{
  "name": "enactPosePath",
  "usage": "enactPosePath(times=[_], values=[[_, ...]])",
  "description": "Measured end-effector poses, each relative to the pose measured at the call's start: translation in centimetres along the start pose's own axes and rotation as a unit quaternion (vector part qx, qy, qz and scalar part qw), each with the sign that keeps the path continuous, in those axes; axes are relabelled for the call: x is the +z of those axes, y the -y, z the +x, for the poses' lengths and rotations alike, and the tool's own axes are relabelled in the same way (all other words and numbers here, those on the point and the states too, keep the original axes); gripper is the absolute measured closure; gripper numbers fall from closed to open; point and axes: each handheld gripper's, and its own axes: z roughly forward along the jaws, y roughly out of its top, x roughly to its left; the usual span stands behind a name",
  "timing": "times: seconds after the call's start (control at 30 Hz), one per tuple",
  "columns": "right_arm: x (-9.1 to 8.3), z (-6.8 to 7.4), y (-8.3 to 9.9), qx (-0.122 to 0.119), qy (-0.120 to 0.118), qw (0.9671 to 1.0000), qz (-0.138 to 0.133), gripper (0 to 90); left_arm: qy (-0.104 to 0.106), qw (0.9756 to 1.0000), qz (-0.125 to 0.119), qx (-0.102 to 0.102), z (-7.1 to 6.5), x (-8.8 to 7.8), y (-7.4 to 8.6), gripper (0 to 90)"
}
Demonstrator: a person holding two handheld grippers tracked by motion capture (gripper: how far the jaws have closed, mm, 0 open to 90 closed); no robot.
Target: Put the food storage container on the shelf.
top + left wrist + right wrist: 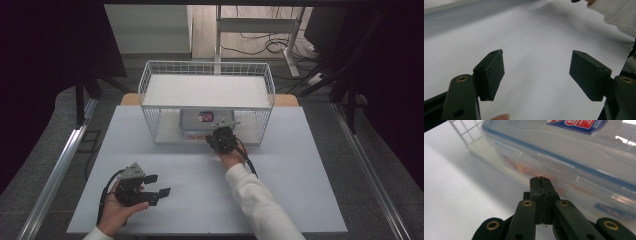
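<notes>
White tabletop (pixel 280 200) spreads under us, with dark floor and cables beyond it. Nearest to us in the high view, our left gripper (pixel 159 185) rests low on the left of the table, held in our left hand (pixel 117 207); the left gripper view shows what the overhead cannot, its jaws spread wide with only bare table between them. Farther on, our right gripper (pixel 218 134) reaches to the open front of a white wire rack (pixel 207 67), our white sleeve (pixel 257 197) trailing back. From its own view we see its jaws pressed together with nothing between them, their tips just before a clear plastic container (pixel 584 157) with a blue-edged lid and a red label, which sits on the rack's lower shelf.
</notes>
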Motion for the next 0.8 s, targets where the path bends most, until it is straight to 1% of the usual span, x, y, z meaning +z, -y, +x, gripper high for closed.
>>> enactPosePath(times=[0.07, 0.1, 0.13, 0.2, 0.3, 0.33, 0.37, 0.4, 0.43, 0.53, 0.57, 0.6, 0.63, 0.7, 0.8], values=[[-1.1, 0.1, 0.0, 0.003, -0.011, 0.9999, -0.003, 88.9, -0.002, 1.0, 0.002, 0.002, 0.1, 0.0, 0.0, 27.4], [-1.1, 0.1, 0.0, 0.003, -0.011, 0.9999, -0.003, 88.9, -0.002, 1.0, 0.002, 0.002, 0.1, 0.0, 0.0, 27.4], [-3.0, 0.3, 0.0, -0.01, -0.011, 0.9999, -0.007, 89.0, -0.004, 1.0, 0.003, 0.002, 0.1, 0.1, 0.0, 27.4], [-4.8, 0.3, 0.2, -0.018, -0.014, 0.9997, -0.012, 88.9, -0.007, 1.0, 0.002, 0.003, 0.1, 0.0, 0.0, 27.4], [-8.1, 0.4, 1.1, -0.04, -0.015, 0.999, -0.011, 89.0, -0.014, 0.9999, -0.001, 0.005, 0.0, -0.1, 0.1, 27.4], [-8.1, 0.4, 1.1, -0.04, -0.015, 0.999, -0.011, 89.0, -0.014, 0.9999, -0.001, 0.005, 0.0, -0.1, 0.1, 27.4], [-10.6, 0.4, 2.4, -0.056, -0.015, 0.9983, -0.007, 89.0, -0.019, 0.9998, -0.002, 0.006, -0.1, -0.2, 0.1, 27.4], [-11.4, 0.3, 2.8, -0.058, -0.017, 0.9981, -0.005, 88.9, -0.021, 0.9998, -0.005, 0.005, -0.1, -0.2, 0.1, 27.4], [-12.8, 0.3, 3.7, -0.063, -0.019, 0.9978, -0.002, 89.0, -0.022, 0.9997, -0.005, 0.005, -0.1, -0.2, 0.1, 27.4], [-15.4, 0.0, 6.0, -0.075, -0.017, 0.997, 0.005, 88.9, -0.025, 0.9997, -0.006, 0.003, 0.0, -0.2, 0.1, 27.4], [-16.2, -0.1, 6.8, -0.075, -0.017, 0.997, 0.005, 88.9, -0.025, 0.9997, -0.006, 0.003, 0.0, -0.2, 0.1, 27.4], [-16.2, -0.1, 6.8, -0.075, -0.017, 0.997, 0.005, 88.9, -0.026, 0.9996, -0.005, 0.003, 0.0, -0.2, 0.1, 27.4], [-17.8, -0.7, 8.6, -0.061, -0.021, 0.9979, 0.003, 88.9, -0.029, 0.9996, -0.005, 0.002, 0.1, -0.1, 0.1, 27.4], [-18.7, -1.3, 9.8, -0.037, -0.031, 0.9988, 0.001, 88.9, -0.034, 0.9994, -0.005, 0.001, 0.2, -0.1, 0.1, 27.4], [-19.7, -2.2, 11.3, -0.026, -0.029, 0.9992, 0.003, 88.9, -0.043, 0.9991, -0.003, 0.002, 0.3, 0.1, 0.1, 27.4]])
